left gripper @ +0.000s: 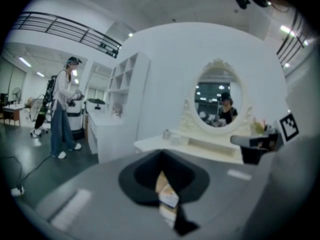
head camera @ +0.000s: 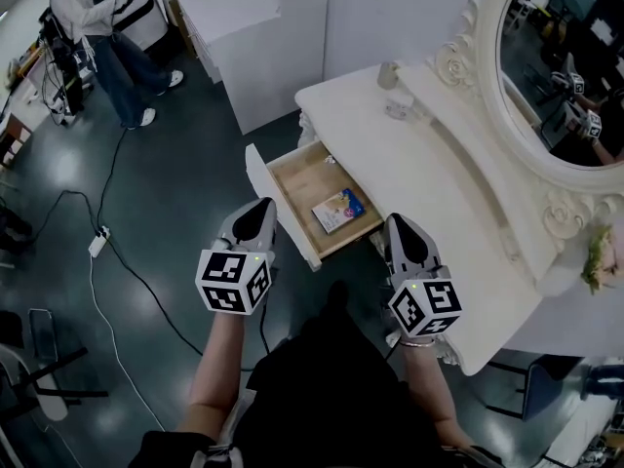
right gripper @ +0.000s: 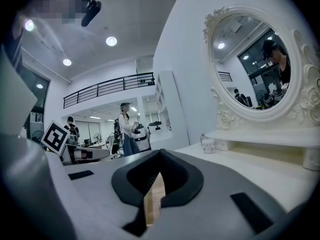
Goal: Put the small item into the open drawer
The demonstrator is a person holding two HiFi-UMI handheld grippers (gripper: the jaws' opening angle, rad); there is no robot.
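Note:
The small item (head camera: 338, 210), a flat blue and yellow packet, lies inside the open wooden drawer (head camera: 292, 178) of the white dressing table (head camera: 458, 193). My left gripper (head camera: 259, 209) hovers just in front of the drawer's near left corner. In the left gripper view its jaws (left gripper: 161, 153) are shut with nothing between them, and the packet (left gripper: 168, 199) shows through the slit below the tips. My right gripper (head camera: 398, 224) sits by the drawer's right front corner. Its jaws (right gripper: 160, 151) are also shut and empty, with drawer wood showing behind the slit.
An oval mirror (head camera: 565, 66) in an ornate frame stands on the table, with a small jar (head camera: 398, 103) at the far end and flowers (head camera: 604, 256) at the right. A white cabinet (head camera: 244, 27) stands beyond. A person (head camera: 97, 37) works at the far left. Cables and a power strip (head camera: 97, 242) lie on the floor.

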